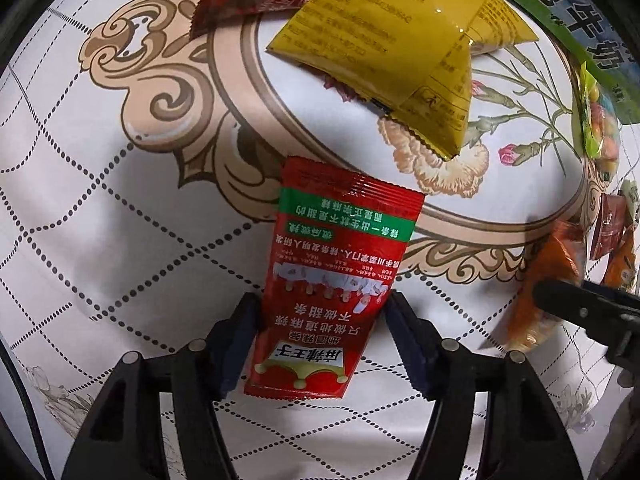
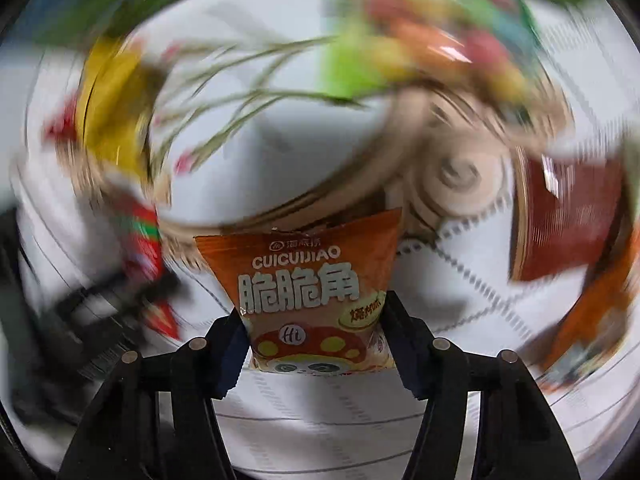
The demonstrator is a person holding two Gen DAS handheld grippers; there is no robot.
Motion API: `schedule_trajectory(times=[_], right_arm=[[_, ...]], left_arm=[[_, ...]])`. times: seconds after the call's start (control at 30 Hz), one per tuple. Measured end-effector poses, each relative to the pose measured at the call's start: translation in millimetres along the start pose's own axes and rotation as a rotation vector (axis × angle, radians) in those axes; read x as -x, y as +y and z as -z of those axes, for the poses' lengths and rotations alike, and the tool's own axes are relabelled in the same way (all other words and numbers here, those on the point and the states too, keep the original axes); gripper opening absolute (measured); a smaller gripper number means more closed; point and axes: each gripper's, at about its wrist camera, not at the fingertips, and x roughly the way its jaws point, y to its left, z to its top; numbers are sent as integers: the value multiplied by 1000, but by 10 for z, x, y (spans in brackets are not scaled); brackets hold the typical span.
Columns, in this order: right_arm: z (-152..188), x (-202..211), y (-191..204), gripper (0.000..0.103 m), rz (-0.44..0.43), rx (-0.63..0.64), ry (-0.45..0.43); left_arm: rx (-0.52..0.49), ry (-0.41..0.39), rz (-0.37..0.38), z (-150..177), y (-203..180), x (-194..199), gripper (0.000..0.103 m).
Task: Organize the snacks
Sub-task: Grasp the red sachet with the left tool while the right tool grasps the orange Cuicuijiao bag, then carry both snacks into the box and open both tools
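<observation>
Snacks here are light, crinkly foil packets: your left gripper (image 1: pixel 320 320) pinches the red spicy-strip packet (image 1: pixel 336 264) above the tablecloth (image 1: pixel 100 220), your right gripper (image 2: pixel 316 340) the orange packet (image 2: pixel 308 280). Grip sealed edges; film probably slips.

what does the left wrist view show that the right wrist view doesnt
Only the left wrist view shows sharply: the left gripper shut on a red spicy-strip packet, a yellow packet lying on the floral tablecloth, and a green-and-blue milk carton at the far edge.

Only the right wrist view shows the printed front of the orange CUICUIJIAO bag, clamped in the right gripper; its background is motion-blurred.

Both share the tablecloth, the yellow packet, the red packet and the orange bag, each seen in the other gripper.
</observation>
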Motion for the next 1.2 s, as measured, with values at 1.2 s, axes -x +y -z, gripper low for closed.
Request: schedule_trajectory(times=[1.2], right_arm=[[334,31,-122,50,153,97,-110]], left_arm=[[-85,-86,-18,-157,-817,152,48]])
